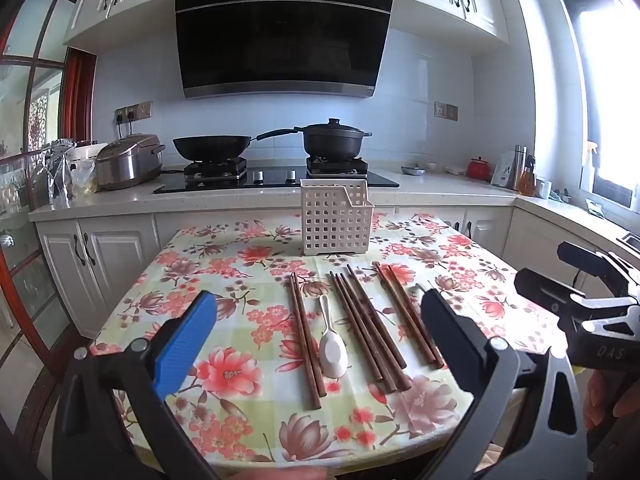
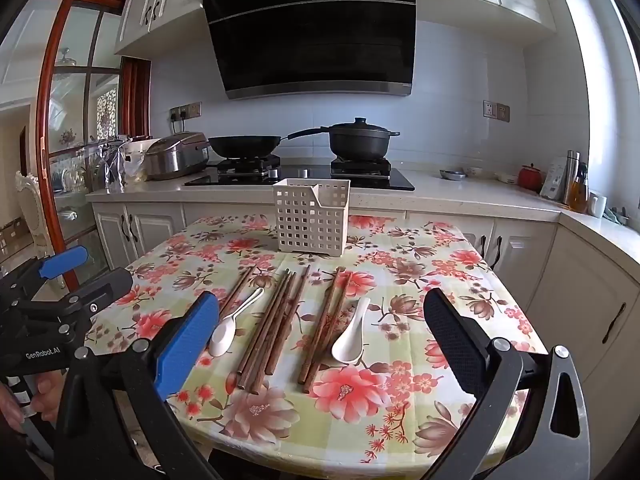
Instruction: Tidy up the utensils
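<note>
A white perforated utensil holder [image 1: 335,220] [image 2: 311,216] stands at the far side of the floral table [image 1: 224,264] [image 2: 420,272]. Several brown chopsticks [image 1: 368,324] [image 2: 276,320] lie in groups in front of it. One white ceramic spoon [image 1: 332,344] [image 2: 230,326] lies among the left chopsticks. A second white spoon [image 2: 352,336] lies right of the chopsticks; the left wrist view hides it. My left gripper [image 1: 320,328] is open and empty above the near table edge. My right gripper [image 2: 320,328] is open and empty beside it, to the right.
Behind the table runs a white counter [image 1: 120,200] with a rice cooker [image 1: 128,160], a hob with a wok [image 1: 212,148] and a lidded pot [image 1: 332,140]. Bottles and a red pot [image 2: 530,178] stand at the right corner. A glass door [image 2: 80,120] is at left.
</note>
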